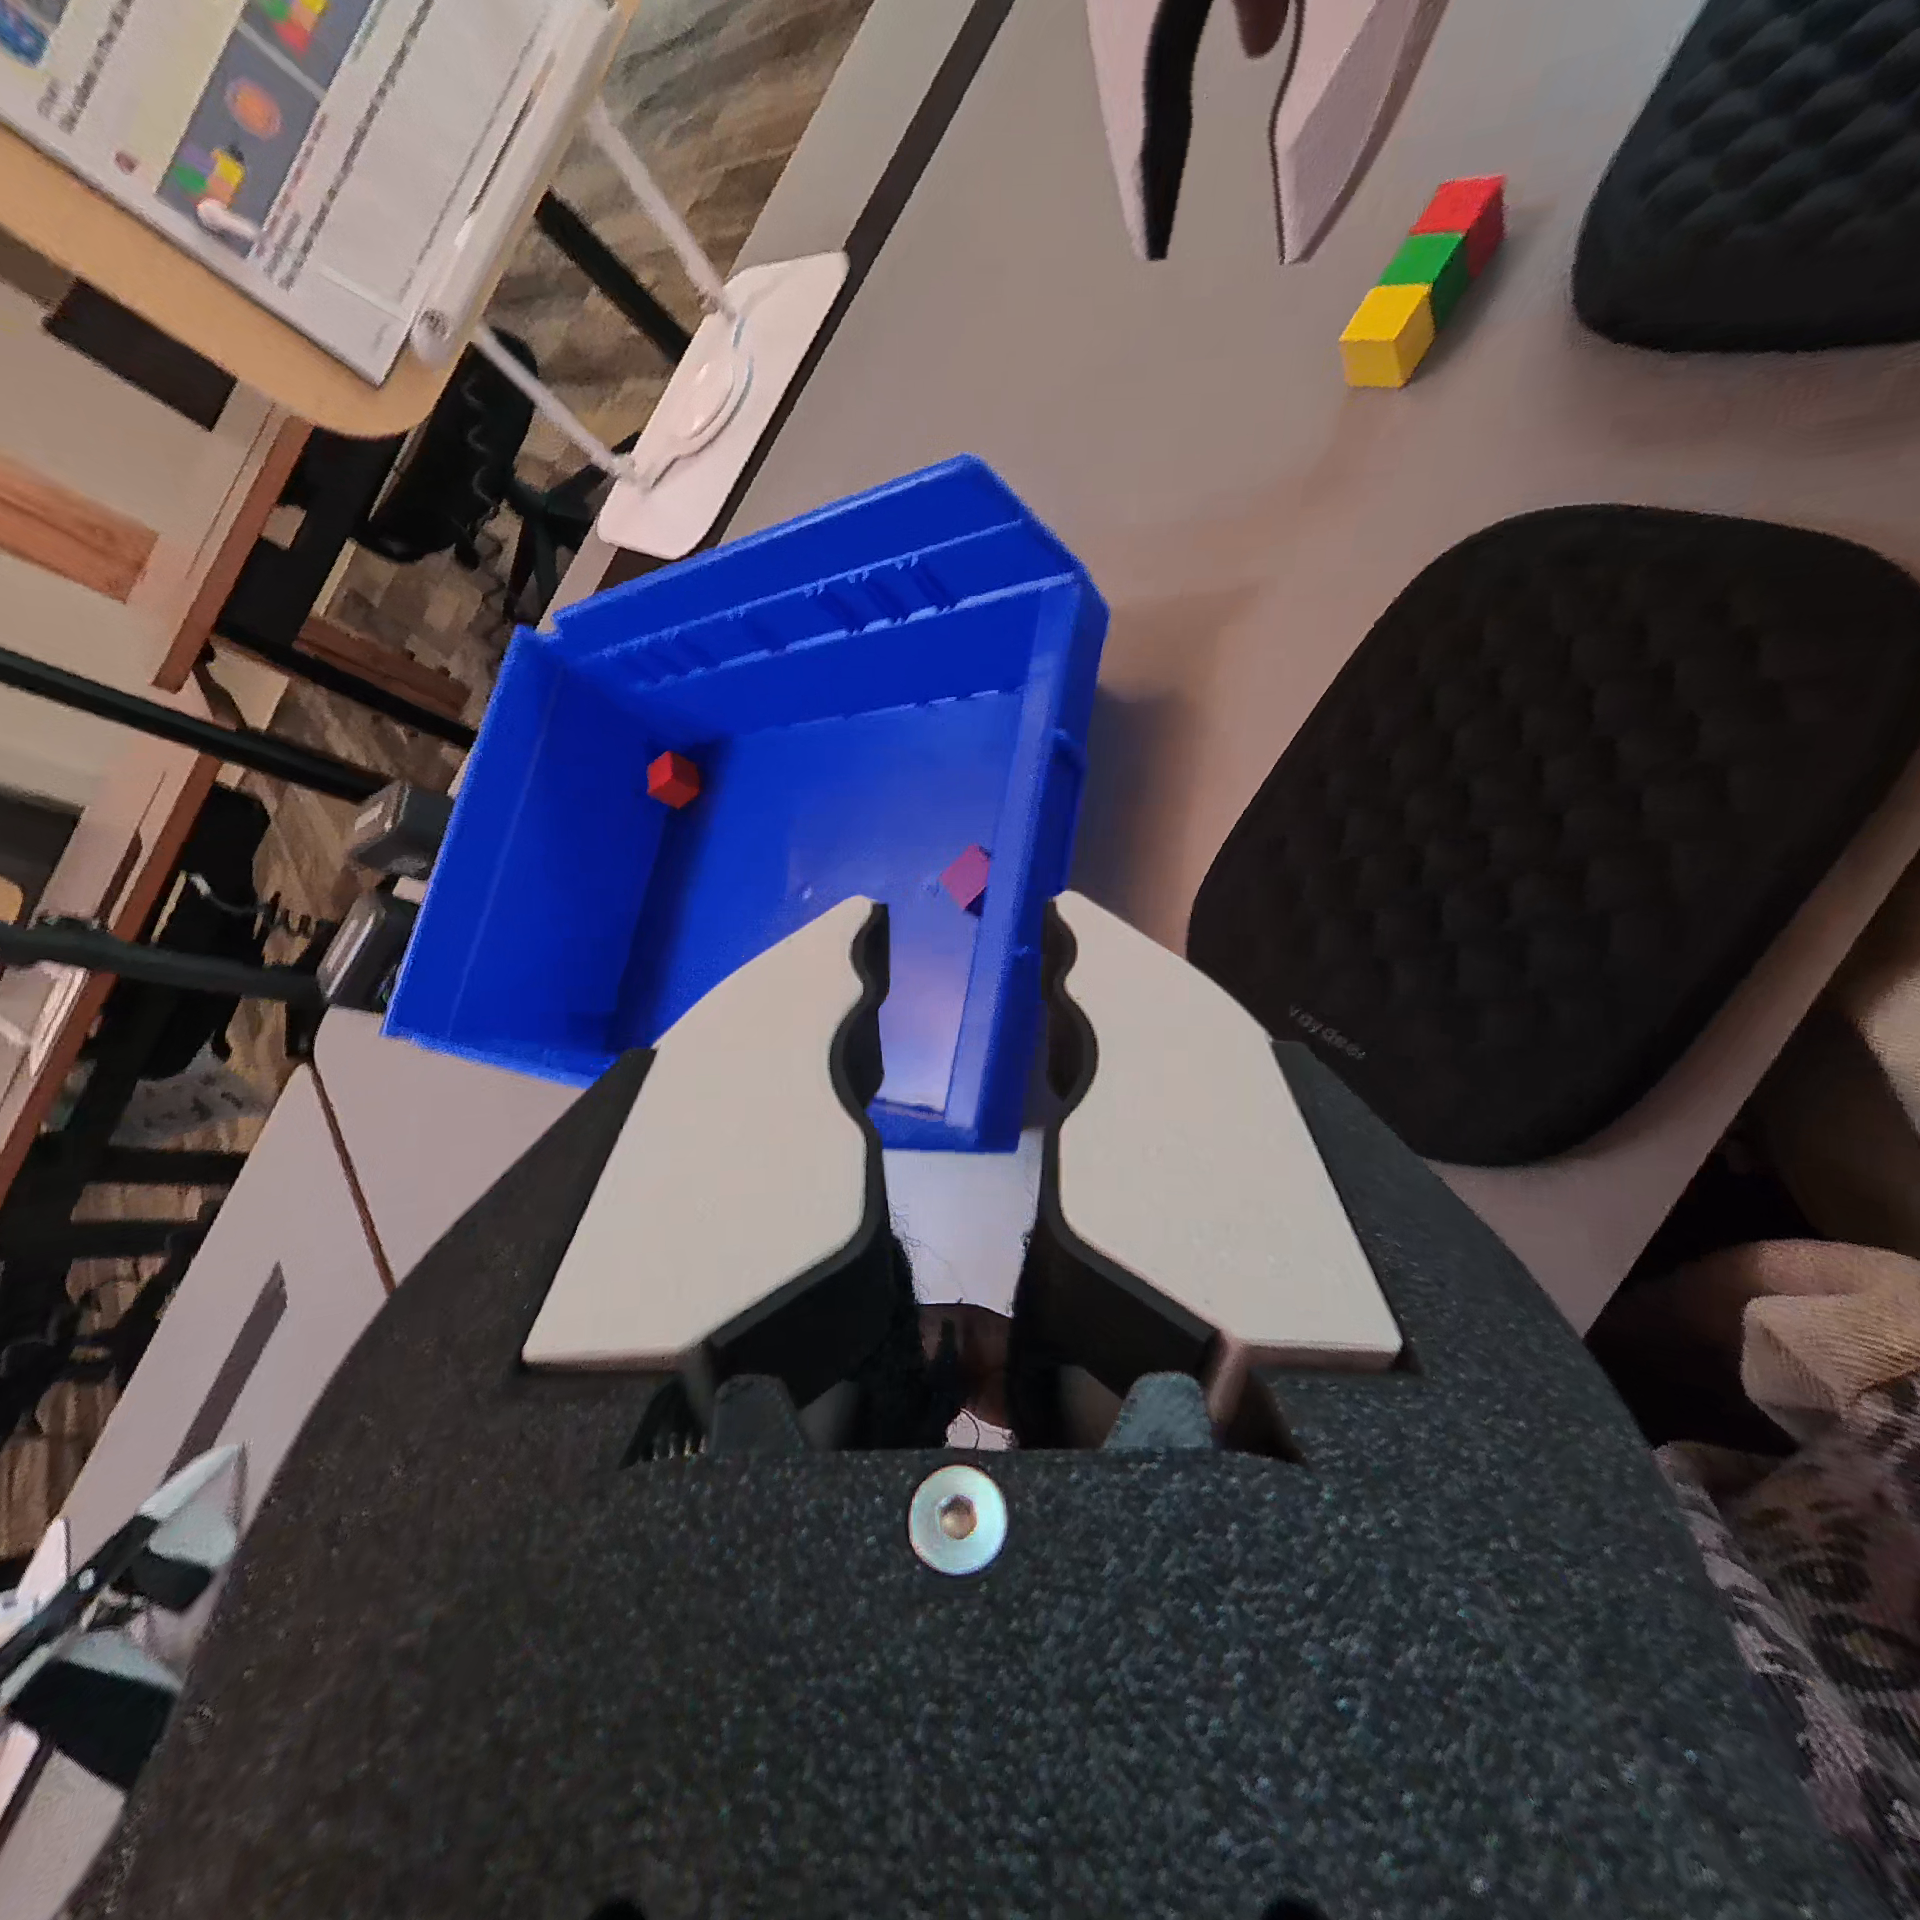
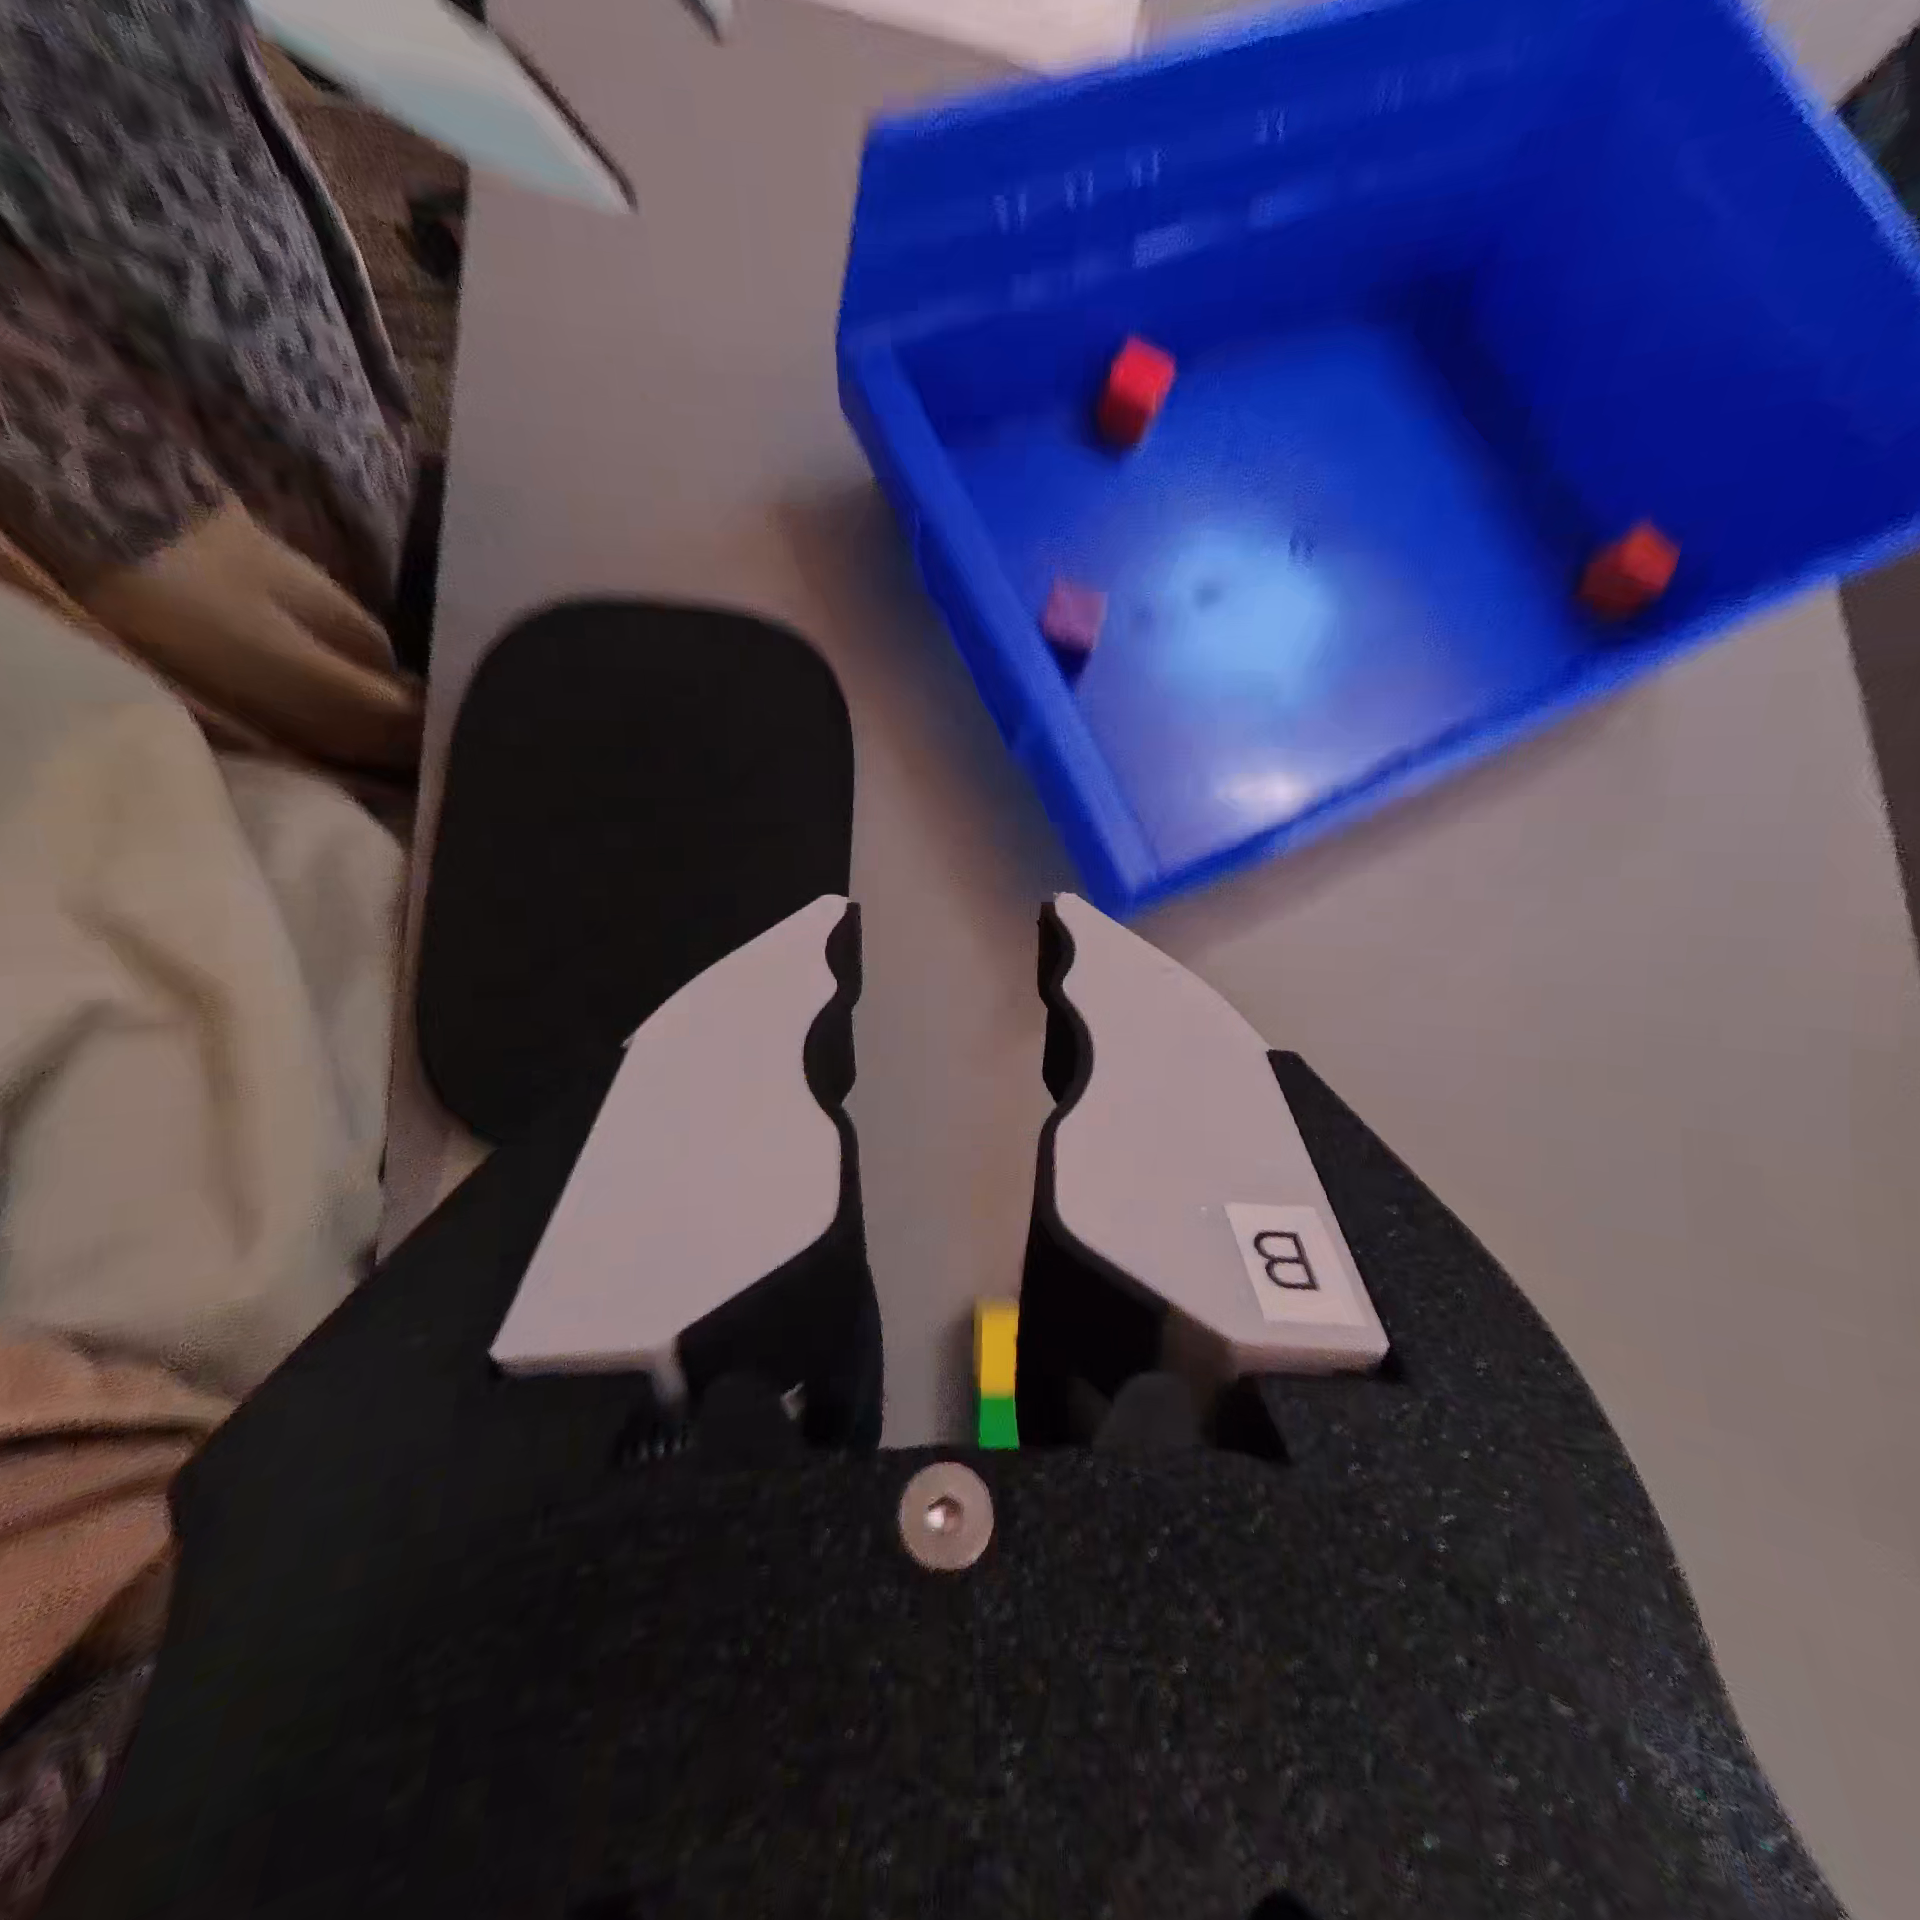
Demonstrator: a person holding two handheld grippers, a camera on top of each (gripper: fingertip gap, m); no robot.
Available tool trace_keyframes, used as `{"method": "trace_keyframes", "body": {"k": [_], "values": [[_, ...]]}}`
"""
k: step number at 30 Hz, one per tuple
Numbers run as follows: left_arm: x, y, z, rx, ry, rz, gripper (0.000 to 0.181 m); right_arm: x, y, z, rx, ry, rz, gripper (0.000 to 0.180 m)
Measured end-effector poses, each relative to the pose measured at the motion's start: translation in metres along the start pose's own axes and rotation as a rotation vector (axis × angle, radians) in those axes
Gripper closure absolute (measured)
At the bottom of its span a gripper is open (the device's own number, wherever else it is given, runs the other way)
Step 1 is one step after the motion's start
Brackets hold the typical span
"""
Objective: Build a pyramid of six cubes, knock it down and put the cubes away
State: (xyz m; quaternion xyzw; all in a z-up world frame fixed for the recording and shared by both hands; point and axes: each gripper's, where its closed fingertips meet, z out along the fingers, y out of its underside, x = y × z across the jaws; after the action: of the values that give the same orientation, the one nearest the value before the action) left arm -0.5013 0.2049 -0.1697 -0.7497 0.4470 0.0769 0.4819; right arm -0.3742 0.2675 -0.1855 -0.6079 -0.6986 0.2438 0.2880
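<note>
A blue bin (image 1: pixel 540 831) stands on the grey table. In the left wrist view it holds a red cube (image 1: pixel 672 777) and a purple cube (image 1: pixel 966 876). The right wrist view shows the bin (image 2: pixel 1351 208) with two red cubes (image 2: pixel 1135 390) (image 2: pixel 1629 569) and the purple cube (image 2: pixel 1075 615). A red cube (image 1: pixel 1465 208), a green cube (image 1: pixel 1429 265) and a yellow cube (image 1: pixel 1387 332) lie in a row on the table. My left gripper (image 1: pixel 961 914) is open and empty over the bin's near wall. My right gripper (image 2: pixel 948 914) is open and empty above the table, over the yellow (image 2: pixel 997 1345) and green (image 2: pixel 997 1421) cubes; it also shows in the left wrist view (image 1: pixel 1221 255).
Two black pads (image 1: pixel 1558 831) (image 1: pixel 1766 156) lie on the table to the right of the bin; one shows in the right wrist view (image 2: pixel 634 831). A white stand base (image 1: pixel 727 395) sits at the table's far edge. A person's clothing (image 2: pixel 156 935) is at the near side. Spacing between my two grippers at the tips: around 15 cm.
</note>
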Motion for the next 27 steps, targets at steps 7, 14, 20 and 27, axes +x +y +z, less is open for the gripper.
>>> {"method": "trace_keyframes", "body": {"k": [7, 14, 20, 27], "values": [[-0.02, 0.025, -0.021, -0.001, -0.091, -0.102, 0.154, 0.028, -0.089, 0.106, -0.016, -0.035, 0.054, 0.142], [-0.028, 0.036, -0.028, 0.022, -0.119, -0.142, 0.154, 0.062, -0.086, 0.211, -0.138, -0.03, 0.212, 0.141], [-0.031, 0.037, -0.028, 0.039, -0.114, -0.147, 0.154, 0.068, -0.077, 0.244, -0.203, 0.013, 0.204, 0.142], [-0.029, 0.035, -0.025, 0.033, -0.105, -0.13, 0.154, 0.066, -0.076, 0.229, -0.175, 0.014, 0.133, 0.158]]}}
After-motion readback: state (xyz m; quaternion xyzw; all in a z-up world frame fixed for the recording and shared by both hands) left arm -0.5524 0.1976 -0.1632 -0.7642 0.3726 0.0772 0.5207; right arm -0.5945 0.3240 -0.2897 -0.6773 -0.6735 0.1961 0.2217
